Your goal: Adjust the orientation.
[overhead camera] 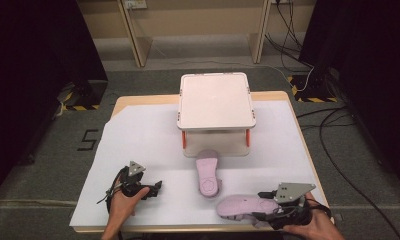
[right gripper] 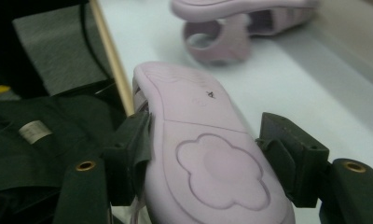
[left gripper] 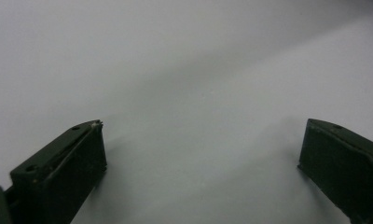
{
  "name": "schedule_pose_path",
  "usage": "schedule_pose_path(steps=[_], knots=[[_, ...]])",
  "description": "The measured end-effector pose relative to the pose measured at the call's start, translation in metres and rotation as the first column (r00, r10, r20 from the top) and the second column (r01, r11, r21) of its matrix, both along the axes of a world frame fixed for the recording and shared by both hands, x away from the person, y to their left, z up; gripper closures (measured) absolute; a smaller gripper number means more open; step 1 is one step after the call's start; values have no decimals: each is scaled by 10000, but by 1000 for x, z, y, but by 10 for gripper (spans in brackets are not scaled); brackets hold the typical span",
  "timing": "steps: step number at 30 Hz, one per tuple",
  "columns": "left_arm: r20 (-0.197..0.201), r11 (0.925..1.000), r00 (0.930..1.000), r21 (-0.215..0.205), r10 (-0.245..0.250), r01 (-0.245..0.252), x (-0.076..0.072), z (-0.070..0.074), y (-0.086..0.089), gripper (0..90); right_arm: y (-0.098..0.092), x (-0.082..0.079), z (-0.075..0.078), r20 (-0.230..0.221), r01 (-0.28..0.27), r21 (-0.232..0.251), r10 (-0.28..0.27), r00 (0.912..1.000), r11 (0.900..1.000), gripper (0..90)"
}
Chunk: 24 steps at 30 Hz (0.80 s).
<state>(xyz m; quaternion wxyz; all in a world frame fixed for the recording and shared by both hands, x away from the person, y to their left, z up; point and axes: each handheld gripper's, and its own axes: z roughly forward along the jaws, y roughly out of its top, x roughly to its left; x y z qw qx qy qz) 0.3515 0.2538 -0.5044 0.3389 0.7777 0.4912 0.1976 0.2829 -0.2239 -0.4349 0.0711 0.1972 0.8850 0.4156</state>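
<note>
We are handling a pair of pink sandals on the white-covered surface (overhead camera: 138,135), in front of a two-tier rack (overhead camera: 215,100) that stands at the far middle. The near sandal (overhead camera: 243,205) lies sole up at the near right edge, its long axis running left to right across the surface, its right end toward the right tool (overhead camera: 268,212). The right tool approaches along that axis from the right, held low and roughly level by the right hand (overhead camera: 313,227). In the right gripper view the sandal's sole (right gripper: 208,163), with its flower imprint, sits squarely between the two jaws; the left jaw touches the sole edge, while the right jaw appears just short of or barely at the other edge, so we judge the grip as closing but not yet firm. The second sandal (overhead camera: 208,175) lies sole up in the middle, its long axis running near to far, one end under the rack's lower tier. The left tool (overhead camera: 155,187) rests near left, well apart from both sandals, jaws spread wide over bare surface. The right hand is clearly the nearer one; the coming move turns on completing the pinch across the sole's width before lifting.
</note>
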Motion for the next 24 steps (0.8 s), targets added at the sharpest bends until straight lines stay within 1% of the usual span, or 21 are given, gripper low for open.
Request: schedule_pose_path(steps=[2, 3, 5, 6, 8, 9, 10, 11, 13, 14, 16, 17, 18, 19, 20, 21, 22, 24], knots=[[4, 10000, 10000, 0, -1, 1, 0, 0, 0, 0, -9, 2, 1, -11, 394, 115, -394, 9992, 9992, 364], [3, 10000, 10000, 1, -1, 1, 0, 0, 0, 0, -13, 3, 2, -82, 519, 93, -518, 9986, 9986, 364], [2, 10000, 10000, 0, -4, 4, 0, 0, 0, 0, -23, 5, 1, -353, 829, 207, -821, 9960, 9963, 364], [3, 10000, 10000, -1, 0, 0, 0, 0, 0, 0, -27, 7, 0, -641, 1089, 282, -1069, 9922, 9937, 363], [4, 10000, 10000, 0, 1, -1, 0, 0, 0, 0, -35, 13, -5, -1245, 1676, 666, -1585, 9795, 9836, 361], [2, 10000, 10000, -1, -1, 1, 0, 0, 0, 0, -38, 16, -7, -1593, 1861, 744, -1726, 9720, 9797, 358], [4, 10000, 10000, -3, -2, 2, 0, 0, 0, 0, -40, 19, -10, -1955, 2139, 1010, -1914, 9618, 9716, 355], [2, 10000, 10000, 2, 1, -1, 0, 0, 0, 0, -42, 22, -13, -2225, 2390, 1285, -2069, 9527, 9625, 353], [3, 10000, 10000, 4, -1, 1, 0, 0, 0, 0, -43, 25, -15, -2375, 2604, 1388, -2231, 9454, 9555, 341], [2, 10000, 10000, 6, -2, 2, 0, 0, 0, 0, -43, 27, -16, -2462, 2828, 1609, -2390, 9393, 9456, 340], [2, 10000, 10000, -4, 0, 0, 0, 0, 0, 0, -43, 29, -17, -2391, 2943, 1740, -2496, 9384, 9397, 339], [2, 10000, 10000, 3, -1, 1, 0, 0, 0, 0, -43, 29, -16, -2179, 3114, 1776, -2713, 9375, 9335, 397], [-2, 10000, 10000, -6, 3, -3, 0, 0, 0, 0, -43, 30, -16, -1823, 3153, 1768, -2838, 9414, 9324, 492], [1, 10000, 10000, -1, 2, -2, 0, 0, 0, 0, -42, 30, -15, -1326, 3234, 1538, -3048, 9431, 9337, 430], [1, 10000, 10000, -2, -2, 2, 0, 0, 0, 0, -41, 31, -15, -1140, 3265, 1459, -3120, 9432, 9339, 431], [5, 10000, 10000, 0, -2, 2, 0, 0, 0, 0, -41, 31, -15, -1034, 3116, 1262, -2999, 9483, 9418, 487], [0, 10000, 10000, 1, -2, 2, 0, 0, 0, 0, -40, 32, -16, -889, 3146, 1157, -3056, 9480, 9422, 505], [8, 10000, 10000, 3, -1, 1, 0, 0, 0, 0, -41, 35, -18, -822, 3156, 899, -3088, 9476, 9446, 522]])
